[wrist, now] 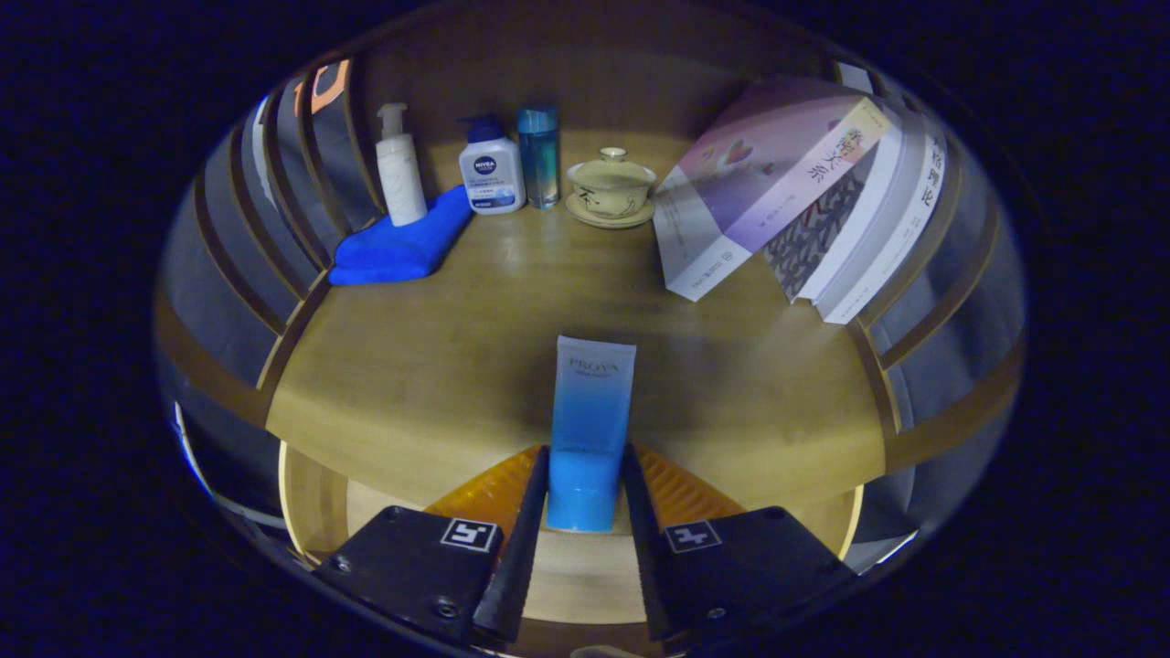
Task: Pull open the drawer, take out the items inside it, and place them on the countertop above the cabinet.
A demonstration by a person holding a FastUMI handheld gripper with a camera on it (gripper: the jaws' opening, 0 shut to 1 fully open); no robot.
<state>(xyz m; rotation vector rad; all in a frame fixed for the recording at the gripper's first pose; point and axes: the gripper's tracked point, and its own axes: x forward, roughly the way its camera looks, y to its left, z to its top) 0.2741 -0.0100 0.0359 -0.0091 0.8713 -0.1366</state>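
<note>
Now we hold blue tube clamped at its cap end in gripper, both fingers pressing. Tube long axis runs straight ahead along fingers, out over countertop edge, open drawer below. Bare wood just ahead; we judge set-down next.

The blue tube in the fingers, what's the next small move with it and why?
Probably carry the blue tube forward and lower it onto the bare wood of the countertop, then open. The gripper has both fingers pressed on the tube's cap end, holding it over the countertop's front edge, and the open patch ahead lies short of the blue cloth, lidded cup and books.
</note>
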